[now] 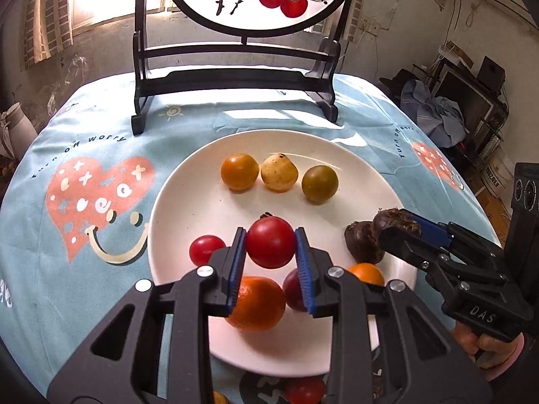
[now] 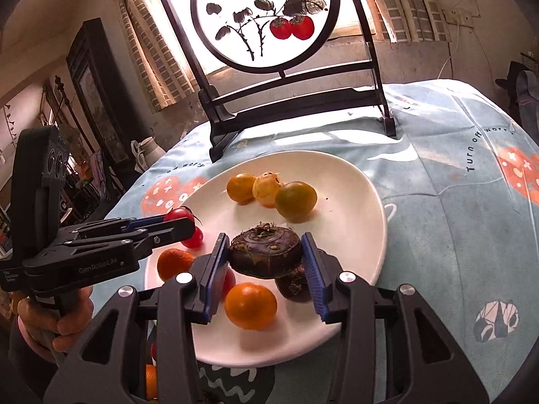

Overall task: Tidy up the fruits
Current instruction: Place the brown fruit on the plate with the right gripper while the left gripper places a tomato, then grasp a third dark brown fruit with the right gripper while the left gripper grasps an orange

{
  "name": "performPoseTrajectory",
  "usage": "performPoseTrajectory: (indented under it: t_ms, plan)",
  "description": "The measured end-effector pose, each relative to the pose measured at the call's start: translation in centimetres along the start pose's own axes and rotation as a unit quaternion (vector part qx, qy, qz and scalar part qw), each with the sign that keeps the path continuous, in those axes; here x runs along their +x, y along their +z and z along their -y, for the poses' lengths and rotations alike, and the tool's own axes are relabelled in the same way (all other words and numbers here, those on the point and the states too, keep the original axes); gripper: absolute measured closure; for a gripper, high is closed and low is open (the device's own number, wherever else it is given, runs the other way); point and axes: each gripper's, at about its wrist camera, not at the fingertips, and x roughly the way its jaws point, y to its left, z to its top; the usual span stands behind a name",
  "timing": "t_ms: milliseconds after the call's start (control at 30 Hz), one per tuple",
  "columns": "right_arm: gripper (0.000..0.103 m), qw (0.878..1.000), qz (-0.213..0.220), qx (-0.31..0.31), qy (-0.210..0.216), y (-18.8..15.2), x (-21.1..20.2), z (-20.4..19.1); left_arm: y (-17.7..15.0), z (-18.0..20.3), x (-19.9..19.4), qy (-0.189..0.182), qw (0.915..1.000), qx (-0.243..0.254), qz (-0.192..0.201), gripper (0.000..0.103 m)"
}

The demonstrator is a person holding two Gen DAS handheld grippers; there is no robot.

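Observation:
A white plate (image 1: 188, 202) (image 2: 353, 202) holds a back row of an orange-yellow fruit (image 1: 239, 171), a pale yellow one (image 1: 279, 172) and a greenish one (image 1: 319, 183). My left gripper (image 1: 270, 243) is shut on a red tomato (image 1: 270, 242) above the plate's front; a second red tomato (image 1: 206, 248) lies left of it. My right gripper (image 2: 266, 250) is shut on a dark brown water chestnut (image 2: 266, 249), held over another chestnut (image 2: 296, 284). Oranges (image 1: 257, 303) (image 2: 251, 304) lie near the front.
A dark wooden stand with a round persimmon painting (image 1: 235, 77) (image 2: 289, 101) stands behind the plate. The table has a light blue printed cloth (image 1: 84, 185). More small fruit (image 1: 305, 389) lies on the cloth under my left gripper.

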Motion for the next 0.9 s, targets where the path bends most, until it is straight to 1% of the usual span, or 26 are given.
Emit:
performPoseTrajectory:
  t_ms: [33, 67, 100, 133, 167, 233, 267, 300, 333, 367, 433, 500, 567, 600, 667, 700, 767, 833, 900]
  plan:
    - [0.057, 1.000, -0.004, -0.002, -0.003, 0.0, 0.3, 0.0, 0.0, 0.0, 0.3, 0.005, 1.0000, -0.002, -0.003, 0.066]
    - [0.054, 1.000, -0.007, -0.006, -0.007, 0.0, 0.4, -0.1, 0.0, 0.0, 0.4, 0.008, 0.9999, -0.004, -0.005, 0.052]
    - [0.052, 1.000, -0.009, -0.009, -0.010, 0.0, 0.4, -0.1, -0.1, 0.0, 0.2, 0.015, 0.9998, -0.009, 0.000, 0.021]
    - [0.052, 1.000, -0.009, -0.010, -0.012, -0.1, 0.1, -0.2, -0.1, 0.0, -0.4, 0.023, 0.9995, -0.014, 0.014, 0.014]
    - [0.051, 1.000, -0.007, -0.011, -0.012, 0.0, -0.3, -0.4, -0.3, 0.1, -1.1, 0.025, 0.9992, -0.015, 0.027, 0.014]
    - [0.050, 1.000, 0.000, -0.015, -0.009, 0.1, -1.3, -0.9, -0.6, 0.3, -2.4, 0.028, 0.9991, -0.012, 0.030, 0.013]
    - [0.050, 1.000, 0.003, -0.016, -0.008, 0.0, -1.8, -1.3, -0.8, 0.3, -3.1, 0.034, 0.9989, -0.012, 0.030, 0.011]
    - [0.049, 1.000, 0.005, -0.020, -0.004, -0.1, -2.4, -1.7, -1.3, 0.3, -3.8, 0.040, 0.9986, -0.013, 0.032, 0.006]
    - [0.048, 1.000, 0.004, -0.025, 0.000, -0.3, -2.9, -2.1, -1.9, 0.3, -4.6, 0.045, 0.9983, -0.014, 0.035, 0.003]
    - [0.046, 1.000, 0.002, -0.030, 0.005, -0.7, -3.4, -2.6, -2.6, 0.1, -5.4, 0.048, 0.9981, -0.016, 0.036, 0.003]
    - [0.045, 0.999, -0.008, -0.048, 0.011, -1.8, -4.3, -3.7, -4.6, -0.2, -7.0, 0.040, 0.9983, -0.015, 0.039, 0.002]
    - [0.041, 0.997, -0.025, -0.069, 0.012, -3.4, -4.7, -4.7, -6.9, -0.7, -8.3, 0.036, 0.9981, -0.017, 0.048, 0.002]
    - [0.040, 0.995, -0.045, -0.086, 0.015, -5.4, -4.9, -5.5, -9.3, -1.5, -9.2, 0.053, 0.9963, -0.027, 0.062, 0.002]
    - [0.040, 0.994, -0.059, -0.090, 0.015, -6.3, -4.9, -5.8, -10.4, -2.0, -9.3, 0.069, 0.9946, -0.037, 0.067, 0.002]
    - [0.040, 0.992, -0.087, -0.092, 0.014, -7.8, -4.7, -6.3, -11.7, -2.8, -9.3, 0.116, 0.9900, -0.057, 0.056, 0.002]
    - [0.040, 0.991, -0.094, -0.091, 0.016, -8.4, -4.7, -6.6, -12.0, -3.1, -9.5, 0.124, 0.9887, -0.061, 0.057, 0.002]
    - [0.040, 0.990, -0.103, -0.092, 0.025, -9.1, -4.8, -6.9, -12.3, -3.9, -10.2, 0.126, 0.9862, -0.081, 0.070, 0.002]
    - [0.040, 0.989, -0.105, -0.101, 0.024, -9.6, -4.9, -7.3, -12.5, -4.5, -10.7, 0.122, 0.9845, -0.098, 0.079, 0.002]
    - [0.040, 0.988, -0.108, -0.104, 0.022, -9.9, -5.0, -7.3, -12.5, -4.8, -10.8, 0.128, 0.9830, -0.103, 0.082, 0.002]
